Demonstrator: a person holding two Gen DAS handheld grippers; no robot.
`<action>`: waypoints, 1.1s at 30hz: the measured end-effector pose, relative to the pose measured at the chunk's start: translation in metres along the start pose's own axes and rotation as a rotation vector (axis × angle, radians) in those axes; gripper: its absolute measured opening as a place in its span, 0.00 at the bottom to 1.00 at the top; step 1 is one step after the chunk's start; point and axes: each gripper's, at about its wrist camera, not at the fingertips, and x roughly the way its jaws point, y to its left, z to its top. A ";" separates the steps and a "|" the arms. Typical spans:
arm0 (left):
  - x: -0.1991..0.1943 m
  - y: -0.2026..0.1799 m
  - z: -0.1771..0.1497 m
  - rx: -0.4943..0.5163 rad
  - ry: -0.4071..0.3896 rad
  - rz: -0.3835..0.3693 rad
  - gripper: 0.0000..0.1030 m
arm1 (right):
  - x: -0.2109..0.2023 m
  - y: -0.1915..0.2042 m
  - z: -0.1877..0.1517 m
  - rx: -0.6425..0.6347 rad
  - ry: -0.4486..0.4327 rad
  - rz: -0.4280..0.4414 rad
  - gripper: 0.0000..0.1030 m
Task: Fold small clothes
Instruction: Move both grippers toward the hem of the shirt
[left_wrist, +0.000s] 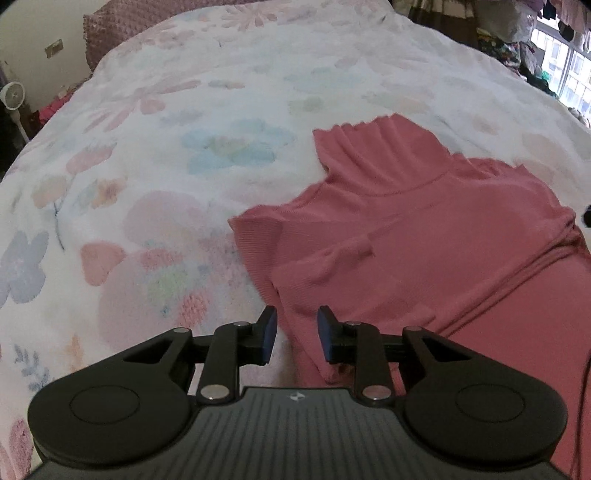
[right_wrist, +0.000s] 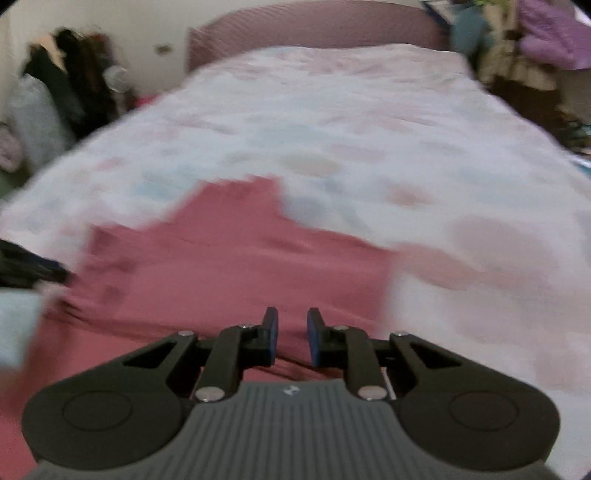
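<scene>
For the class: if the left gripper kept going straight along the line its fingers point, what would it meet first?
Most likely the pink top. The left gripper points down at its near left edge, with the floral bedcover just beside. Depth is hard to judge, so it could touch the cover instead.

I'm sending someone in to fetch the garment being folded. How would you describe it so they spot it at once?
Look at the bed under the floral blanket. Lying flat on the near part of it is a pink ribbed top with a high roll neck pointing toward the headboard. It is the only solid-coloured piece on the pale flowered cover.
</scene>
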 end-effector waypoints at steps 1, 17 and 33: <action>0.002 -0.001 -0.001 0.004 0.009 0.008 0.30 | -0.001 -0.015 -0.005 0.003 0.020 -0.035 0.13; 0.014 -0.005 -0.006 0.025 0.083 0.057 0.30 | 0.029 -0.043 -0.026 0.003 0.083 -0.011 0.01; -0.016 0.001 0.021 0.098 0.014 0.042 0.35 | 0.003 -0.052 0.009 -0.002 0.060 0.062 0.20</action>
